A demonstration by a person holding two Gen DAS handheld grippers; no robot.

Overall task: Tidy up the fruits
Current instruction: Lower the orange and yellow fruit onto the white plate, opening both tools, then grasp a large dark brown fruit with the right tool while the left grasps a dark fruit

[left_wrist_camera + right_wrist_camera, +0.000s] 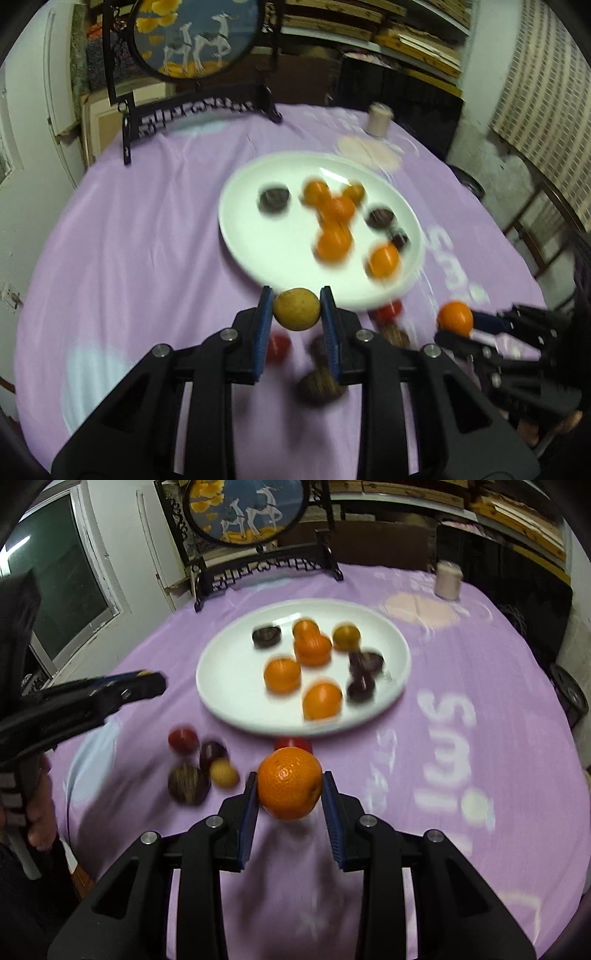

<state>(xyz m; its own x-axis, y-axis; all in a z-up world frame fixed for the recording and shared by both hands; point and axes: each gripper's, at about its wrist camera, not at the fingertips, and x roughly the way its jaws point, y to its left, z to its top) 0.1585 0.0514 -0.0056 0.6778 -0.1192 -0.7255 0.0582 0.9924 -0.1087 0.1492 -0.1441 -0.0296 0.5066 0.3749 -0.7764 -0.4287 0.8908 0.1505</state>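
My left gripper (296, 308) is shut on a small yellow-brown fruit (296, 309), held just before the near rim of the white plate (240, 206). My right gripper (290, 784) is shut on an orange (290, 782), also near the plate's (221, 664) front rim; that orange shows at the right in the left wrist view (455, 318). The plate holds several oranges (282, 675) and dark purple fruits (266, 636). Loose fruits lie on the cloth: a red one (182, 739), dark ones (188, 784), a yellow one (224, 773). The left gripper's tip (147, 685) shows in the right wrist view.
The round table has a purple cloth (461, 686). A dark carved stand with a round painted screen (251, 509) stands at the far edge. A pale jar (448, 580) sits at the far right. A window is at the left.
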